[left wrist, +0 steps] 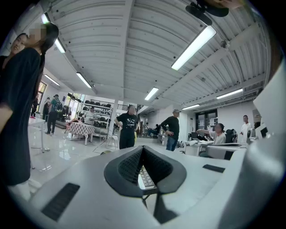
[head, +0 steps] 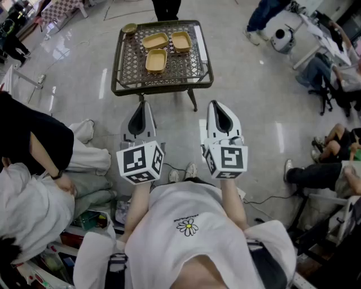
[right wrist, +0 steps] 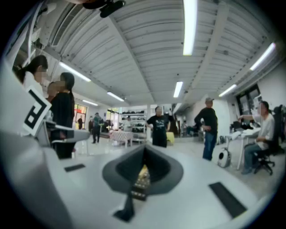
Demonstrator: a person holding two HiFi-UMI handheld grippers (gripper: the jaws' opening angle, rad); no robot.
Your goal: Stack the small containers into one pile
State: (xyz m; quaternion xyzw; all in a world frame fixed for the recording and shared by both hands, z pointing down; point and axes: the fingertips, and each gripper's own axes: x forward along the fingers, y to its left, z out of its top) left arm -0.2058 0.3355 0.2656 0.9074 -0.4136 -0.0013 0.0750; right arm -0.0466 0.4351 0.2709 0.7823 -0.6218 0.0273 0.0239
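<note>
Nearest, held level and side by side over a white shirt [head: 189, 226]: left gripper [head: 142, 113] and right gripper [head: 217, 110], apart from each other with bare floor between. Both pointed at the desk ahead. Left gripper [left wrist: 143, 154] closed, jaws pressed tip to tip, nothing between them. Right gripper [right wrist: 144, 154] the same, closed and empty.

Next, a band of glossy grey floor [head: 169, 107] between the gripper tips and the desk, free of clutter. A thin cable [head: 265, 198] low on the right, outside that path. Seated people crowding the left [head: 34, 152] and right [head: 333, 169] margins, well clear of the desk.

Then the wire-mesh desk [head: 163, 88], dark frame, raised rim on all sides. On its mesh, three tan containers, all shallow, rectangular, upright and unstacked. Front container [head: 156, 60] near the middle, set back from the front rim with open mesh before it and to its right. Behind it, left rear container [head: 155, 40] just beside its far edge, and right rear container [head: 181, 40] close alongside, a narrow gap between the pair. A white strip [head: 199, 42] along the right rim, beside the right rear container. A small round bowl [head: 130, 27] at the far left corner, against the rim.

Farthest, a standing person's legs [head: 166, 8] just past the desk's far edge.
</note>
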